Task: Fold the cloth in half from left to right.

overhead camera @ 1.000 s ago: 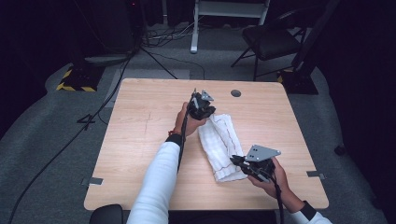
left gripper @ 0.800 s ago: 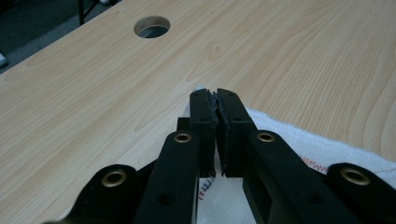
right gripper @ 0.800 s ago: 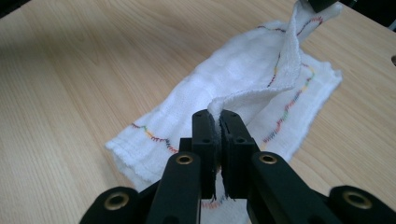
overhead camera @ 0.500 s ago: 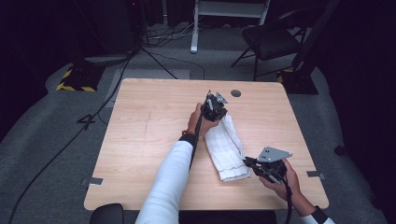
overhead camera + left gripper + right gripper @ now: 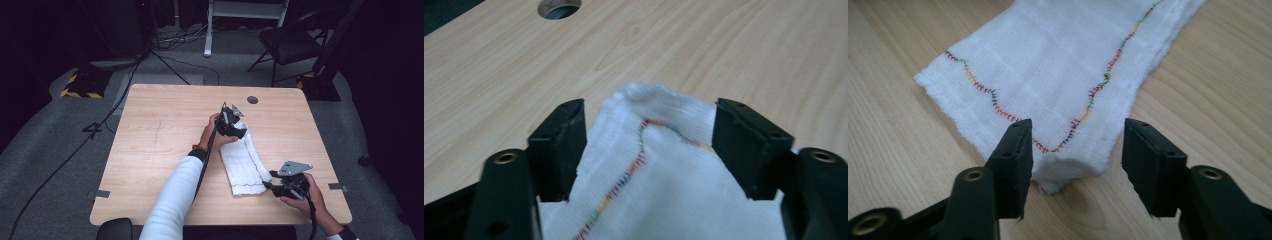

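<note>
Lying on the table, the cloth nears a grommet hole.

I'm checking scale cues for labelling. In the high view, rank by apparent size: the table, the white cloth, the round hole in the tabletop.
1. Table, by far the largest.
2. White cloth, a folded strip.
3. Round hole, a small dot, slightly shrunk by lying farther from the camera.

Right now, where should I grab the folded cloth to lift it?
Take the cloth by its two short ends, one gripper each, coming in low along its length. It lies flat and long, and each end's thick folded edge already sits between open jaws.
</note>
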### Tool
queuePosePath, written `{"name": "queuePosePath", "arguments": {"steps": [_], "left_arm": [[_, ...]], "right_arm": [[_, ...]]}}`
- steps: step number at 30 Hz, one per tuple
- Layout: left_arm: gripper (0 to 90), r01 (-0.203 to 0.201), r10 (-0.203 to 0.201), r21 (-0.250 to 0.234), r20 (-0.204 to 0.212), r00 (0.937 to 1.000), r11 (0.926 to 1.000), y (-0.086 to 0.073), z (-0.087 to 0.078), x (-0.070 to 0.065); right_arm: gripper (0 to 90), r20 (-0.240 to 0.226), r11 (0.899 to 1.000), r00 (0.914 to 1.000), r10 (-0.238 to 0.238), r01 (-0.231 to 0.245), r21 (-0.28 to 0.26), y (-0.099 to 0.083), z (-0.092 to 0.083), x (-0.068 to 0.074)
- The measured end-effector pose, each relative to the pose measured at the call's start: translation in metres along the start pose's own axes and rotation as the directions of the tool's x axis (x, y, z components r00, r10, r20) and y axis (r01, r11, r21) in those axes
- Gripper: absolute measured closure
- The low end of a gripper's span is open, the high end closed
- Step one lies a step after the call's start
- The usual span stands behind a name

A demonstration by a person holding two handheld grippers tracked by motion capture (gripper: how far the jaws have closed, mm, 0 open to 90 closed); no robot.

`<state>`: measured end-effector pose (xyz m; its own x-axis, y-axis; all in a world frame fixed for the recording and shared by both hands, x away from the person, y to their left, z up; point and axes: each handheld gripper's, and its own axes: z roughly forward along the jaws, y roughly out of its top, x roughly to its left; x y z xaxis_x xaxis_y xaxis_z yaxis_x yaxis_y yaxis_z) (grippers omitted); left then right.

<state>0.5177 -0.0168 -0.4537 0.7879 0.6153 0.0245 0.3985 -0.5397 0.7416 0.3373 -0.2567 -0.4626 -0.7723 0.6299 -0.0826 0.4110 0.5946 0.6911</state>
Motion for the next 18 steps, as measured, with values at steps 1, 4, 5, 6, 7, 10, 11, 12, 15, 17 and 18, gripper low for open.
{"name": "queuePosePath", "arguments": {"steps": [1, 4, 5, 6, 7, 10, 11, 12, 15, 17, 18], "left_arm": [[25.9, -0.013, 0.013, -0.002, 0.012, 0.9998, 0.9999, -0.003, -0.005, -0.002], [24.2, -0.050, 0.050, -0.002, 0.032, 0.9982, 0.9987, -0.014, -0.022, -0.013], [23.8, -0.063, 0.063, -0.004, 0.041, 0.9972, 0.9980, -0.018, -0.027, -0.018], [23.6, -0.073, 0.073, -0.003, 0.053, 0.9959, 0.9973, -0.020, -0.030, -0.022], [23.5, -0.100, 0.100, 0.002, 0.069, 0.9926, 0.9949, -0.025, -0.036, -0.030], [23.4, -0.148, 0.146, 0.007, 0.101, 0.9841, 0.9890, -0.039, -0.047, -0.048], [23.4, -0.155, 0.152, 0.013, 0.117, 0.9813, 0.9878, -0.043, -0.049, -0.053], [23.3, -0.158, 0.155, 0.019, 0.129, 0.9795, 0.9872, -0.048, -0.051, -0.057], [23.1, -0.170, 0.163, 0.026, 0.174, 0.9712, 0.9851, -0.060, -0.053, -0.069], [22.9, -0.186, 0.178, 0.029, 0.189, 0.9657, 0.9820, -0.067, -0.053, -0.078], [22.9, -0.194, 0.184, 0.037, 0.196, 0.9633, 0.9802, -0.069, -0.053, -0.082]], "right_arm": [[44.0, 0.003, 1.000, 1.0000, 0.008, -0.008, -0.007, -0.001, -0.003, -0.002], [41.3, 0.014, 0.999, 0.9994, 0.030, -0.030, -0.027, -0.001, -0.008, -0.007], [40.9, 0.021, 0.999, 0.9989, 0.041, -0.041, -0.036, -0.001, -0.010, -0.010], [40.9, 0.024, 0.998, 0.9987, 0.045, -0.044, -0.042, -0.001, -0.011, -0.012], [40.9, 0.027, 0.998, 0.9987, 0.043, -0.041, -0.047, 0.000, -0.011, -0.013], [41.3, 0.036, 0.999, 0.9991, 0.023, -0.021, -0.043, 0.001, -0.009, -0.018], [41.6, 0.037, 0.999, 0.9991, 0.020, -0.018, -0.037, 0.001, -0.007, -0.020], [41.8, 0.042, 0.999, 0.9990, 0.015, -0.014, -0.029, 0.000, -0.004, -0.022], [42.9, 0.036, 1.000, 0.9993, 0.012, -0.012, -0.003, 0.000, 0.005, -0.028], [43.0, 0.039, 1.000, 0.9992, -0.004, 0.003, 0.016, -0.001, 0.010, -0.031], [43.0, 0.035, 1.000, 0.9994, -0.005, 0.005, 0.020, -0.001, 0.012, -0.032]]}}
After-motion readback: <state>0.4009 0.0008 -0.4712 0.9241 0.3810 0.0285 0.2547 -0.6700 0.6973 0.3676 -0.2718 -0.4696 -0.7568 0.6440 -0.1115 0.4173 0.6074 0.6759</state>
